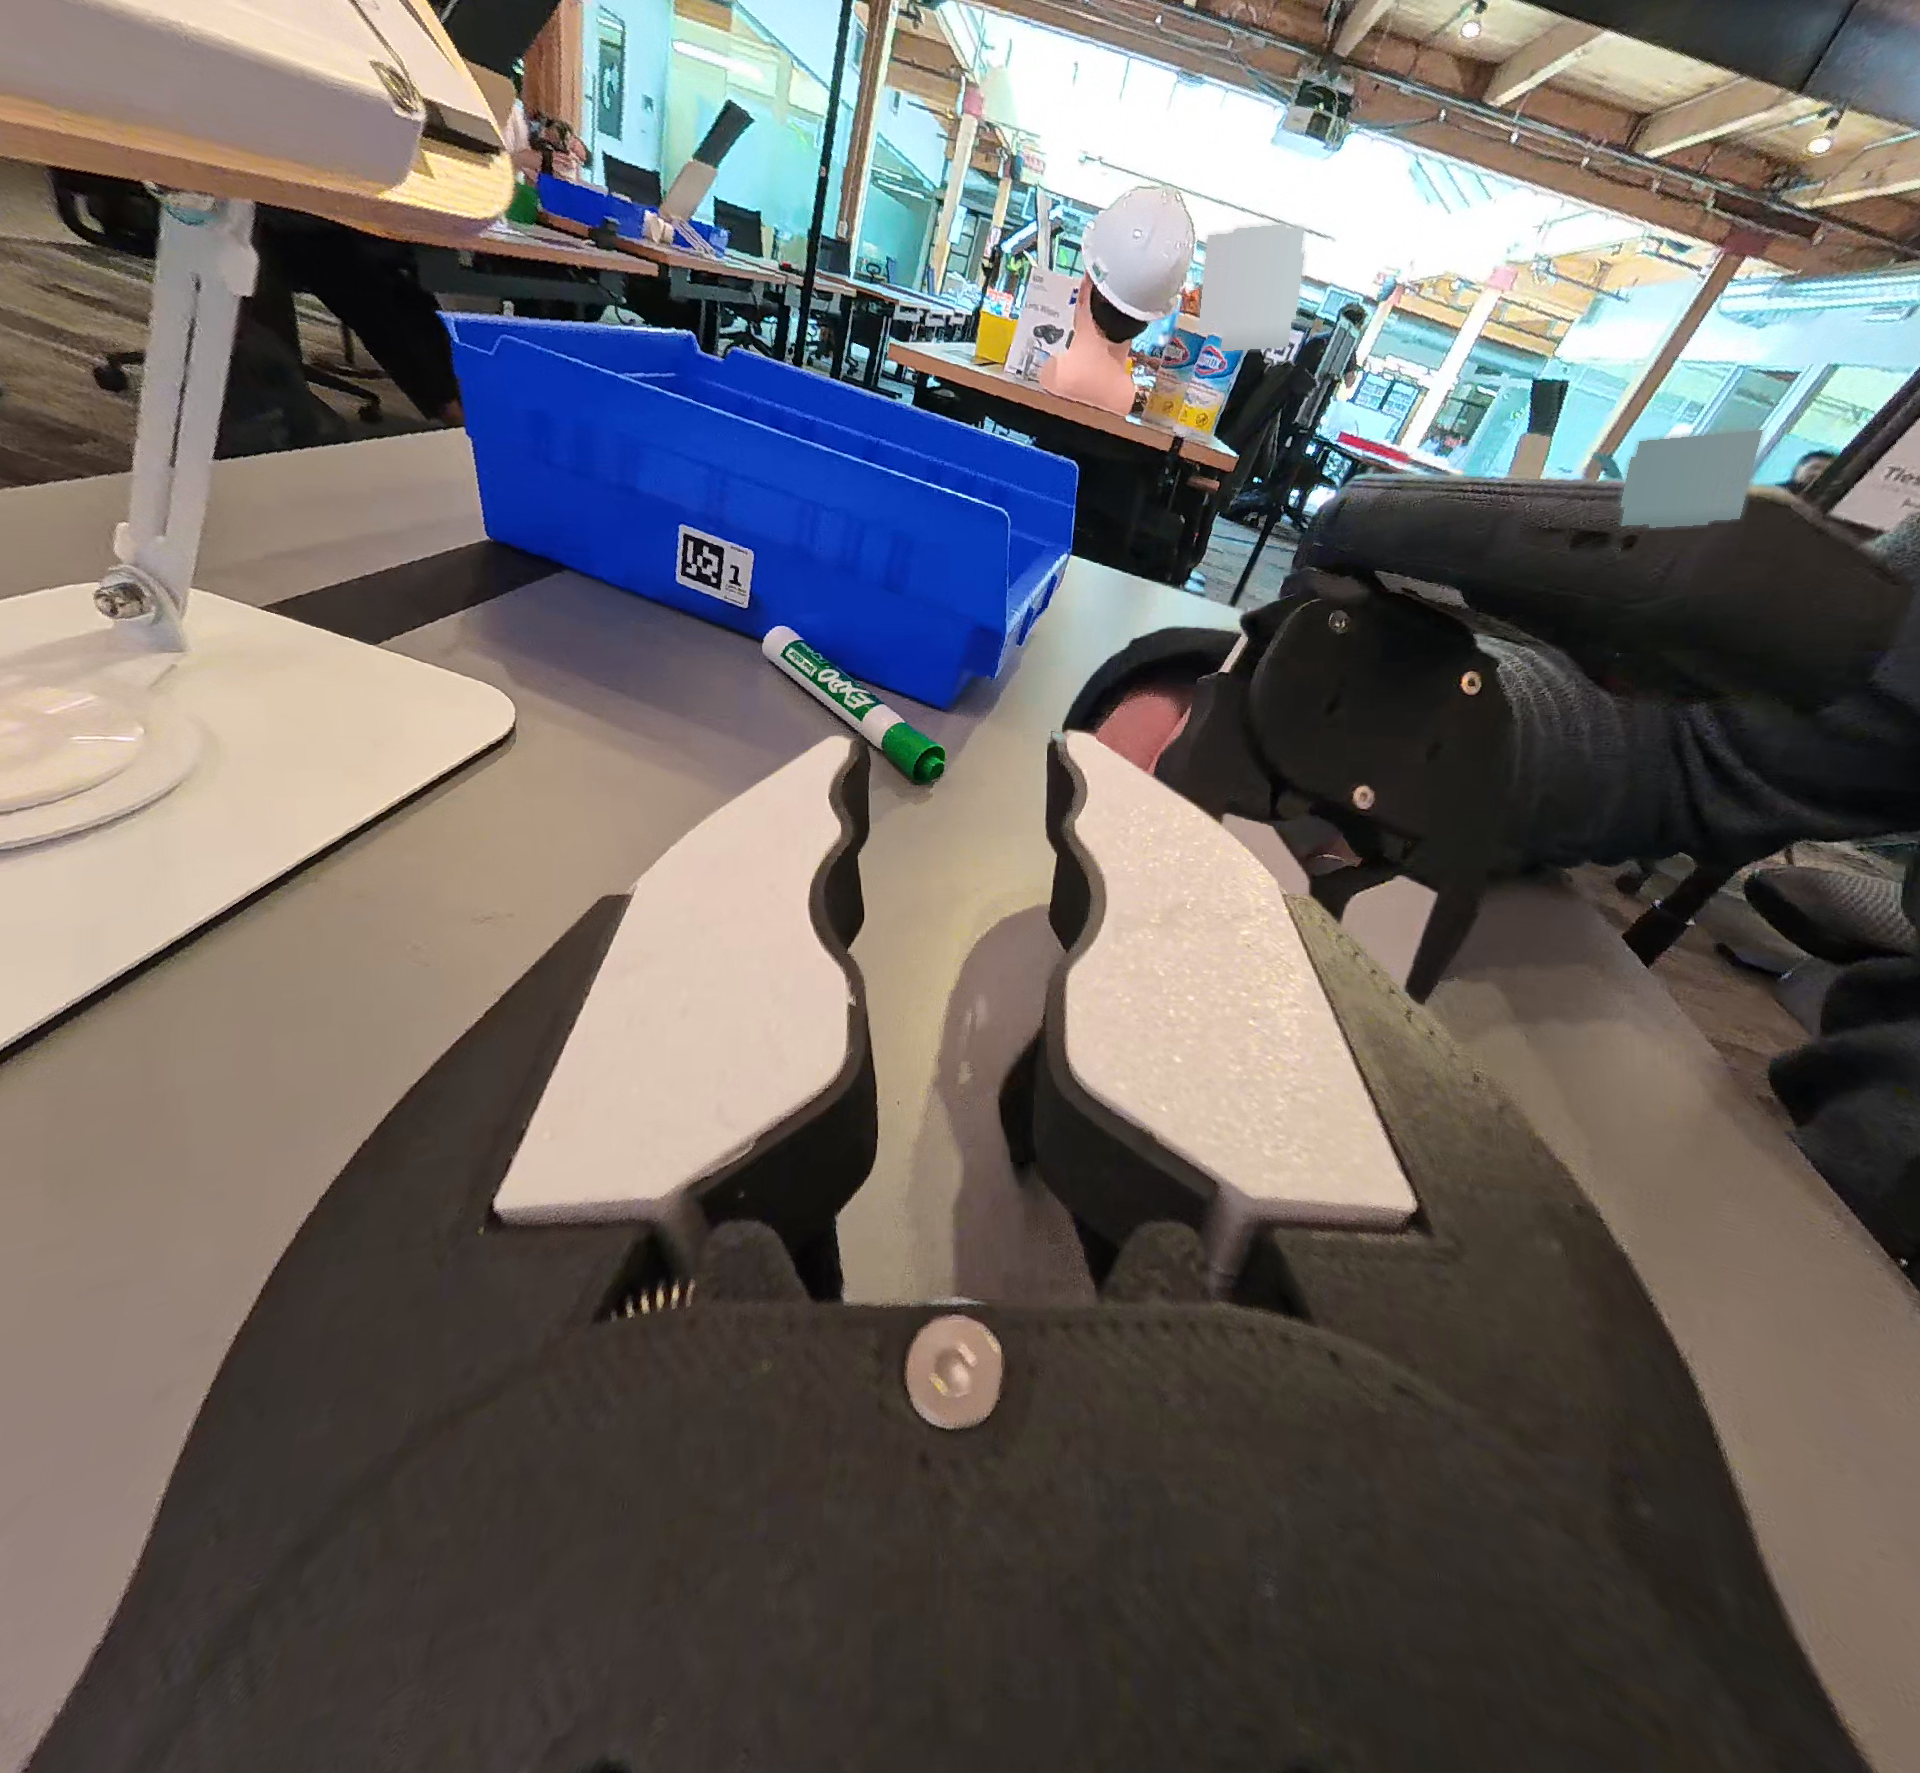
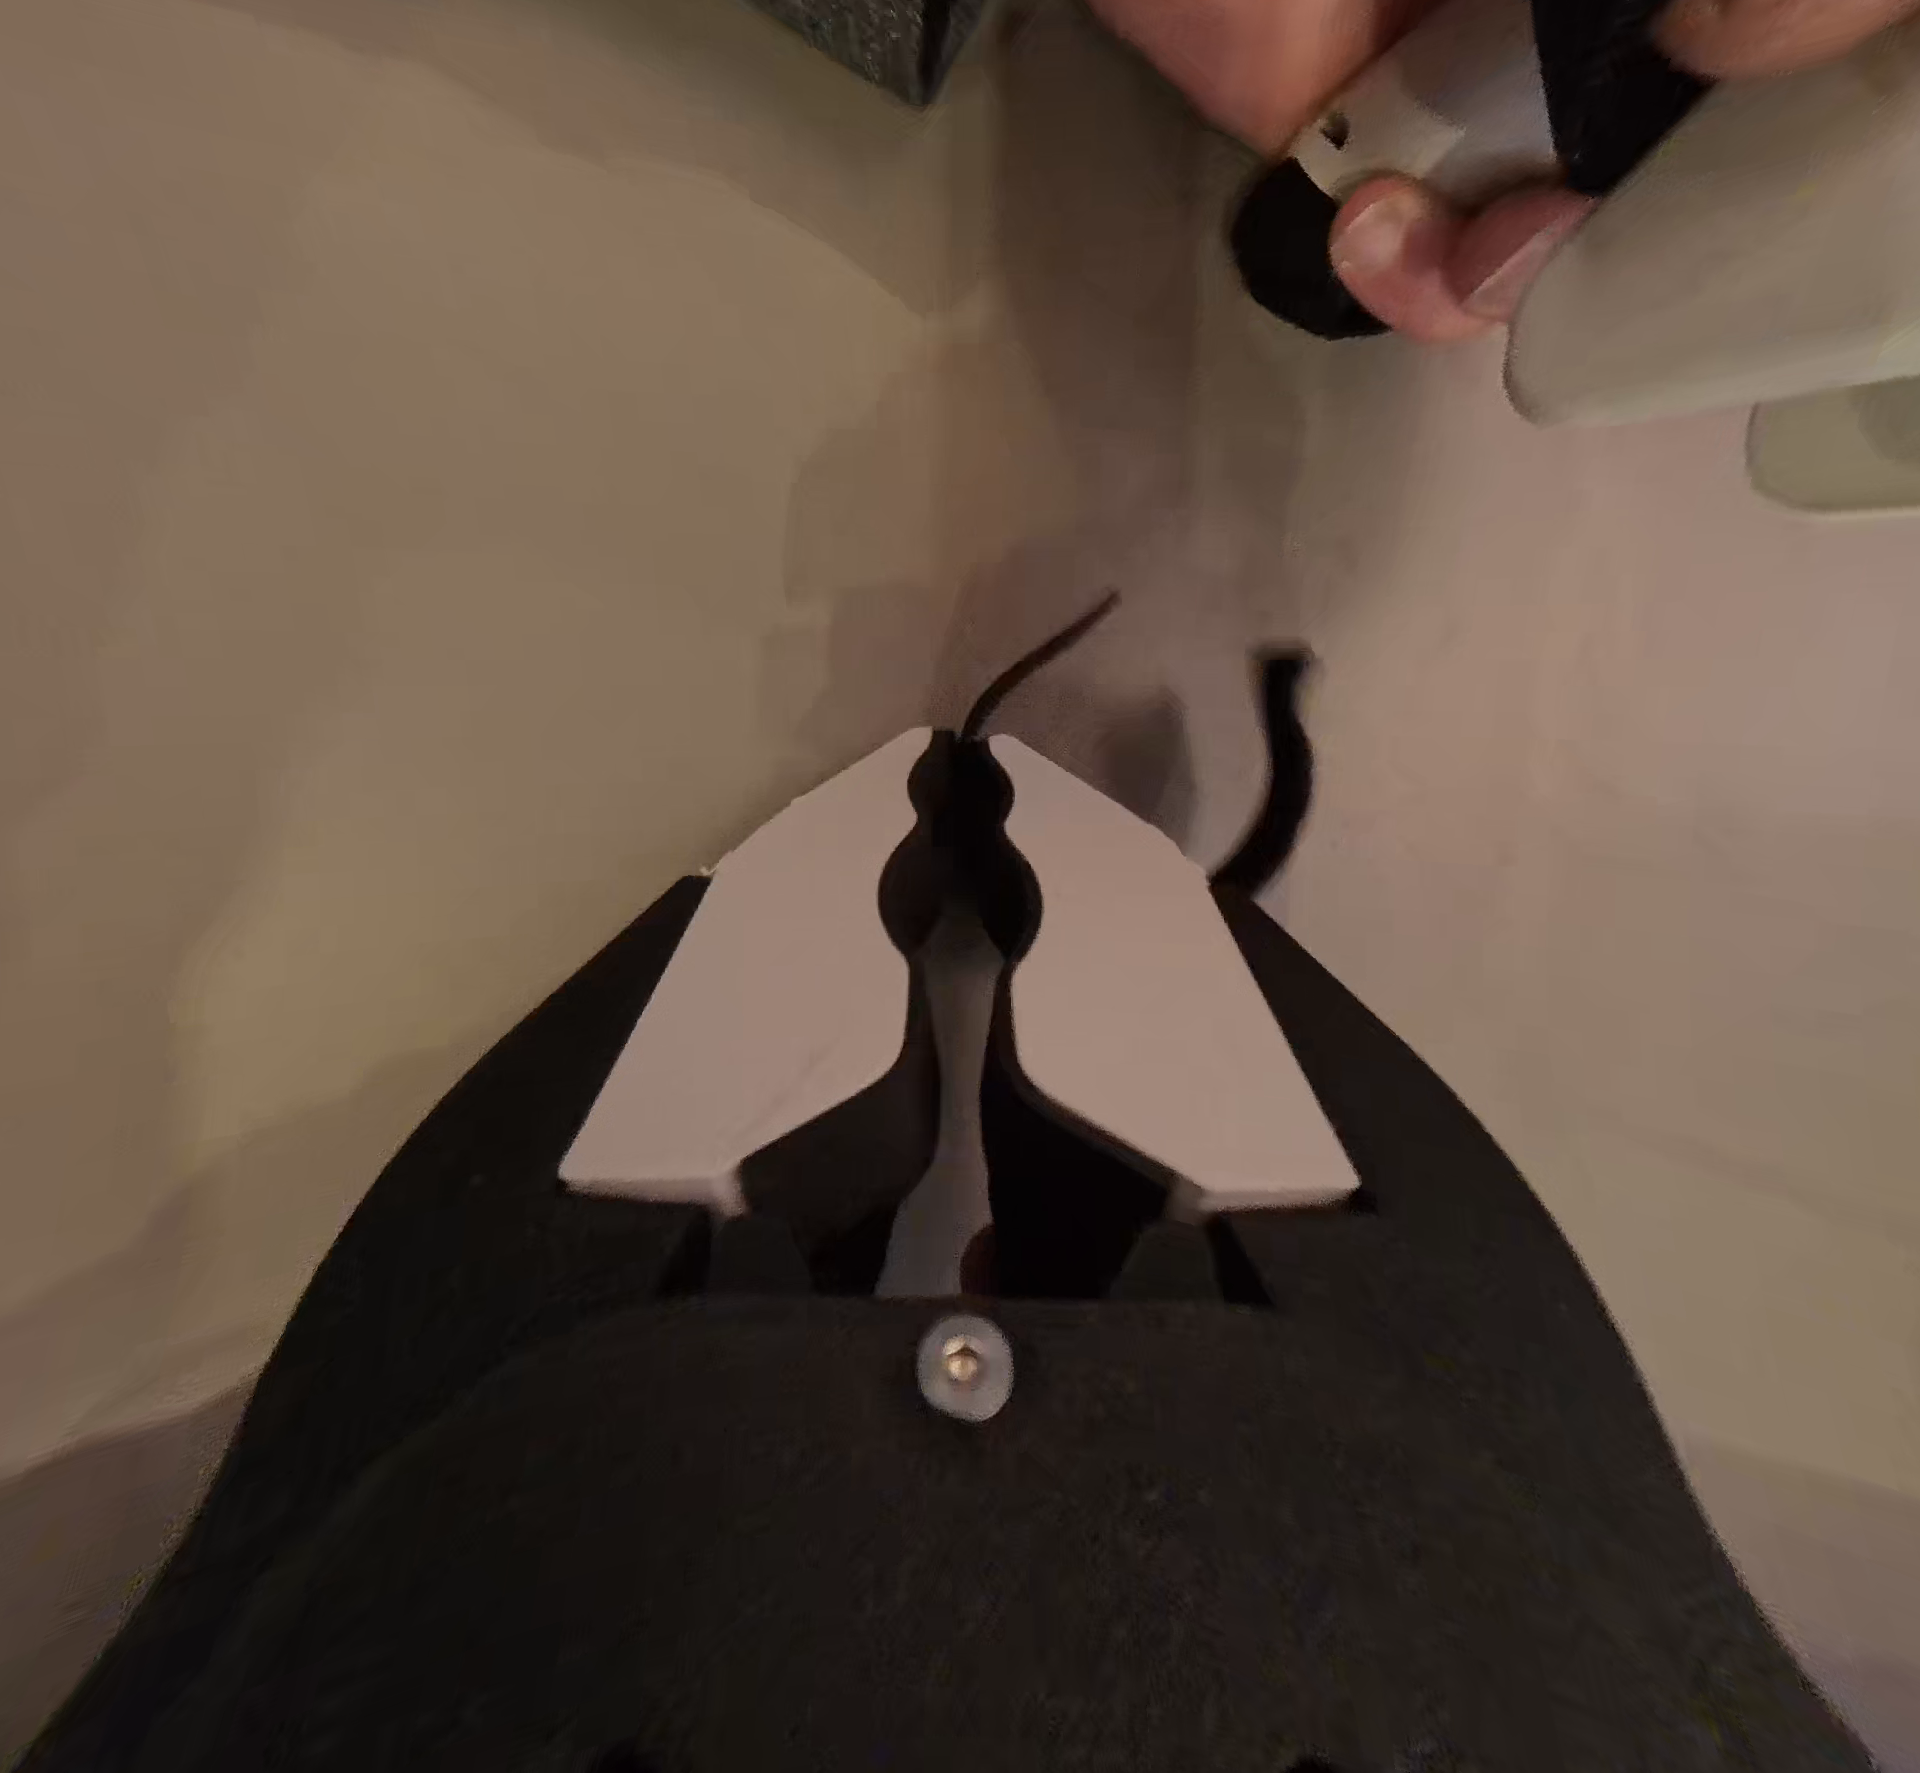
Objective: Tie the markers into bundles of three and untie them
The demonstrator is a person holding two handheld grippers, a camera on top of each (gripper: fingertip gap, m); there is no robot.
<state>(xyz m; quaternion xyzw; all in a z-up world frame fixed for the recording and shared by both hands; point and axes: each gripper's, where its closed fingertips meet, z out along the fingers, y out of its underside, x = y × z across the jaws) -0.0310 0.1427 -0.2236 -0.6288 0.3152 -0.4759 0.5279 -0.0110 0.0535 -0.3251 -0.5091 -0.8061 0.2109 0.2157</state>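
- the grey table [image 1: 644, 705] fills the lower part of the left wrist view and carries everything here.
- a white stand base [image 1: 312, 788] with a tilted arm sits at the left of the table.
- a blue bin [image 1: 831, 497] with a square tag on its side stands at the far middle of the table.
- the left tool [image 1: 956, 767] hangs low over the table, its fingers parted with bare table showing between them, gripping nothing.
- the right tool [image 2: 961, 736] points down at the table, fingertips pressed together on a thin dark string [image 2: 1039, 653] that curls out past the tips; a thicker dark strand [image 2: 1283, 767] lies just right of it.
- a green-capped marker [image 1: 852, 700] lies on the table, just in front of the bin and ahead of the left tool.
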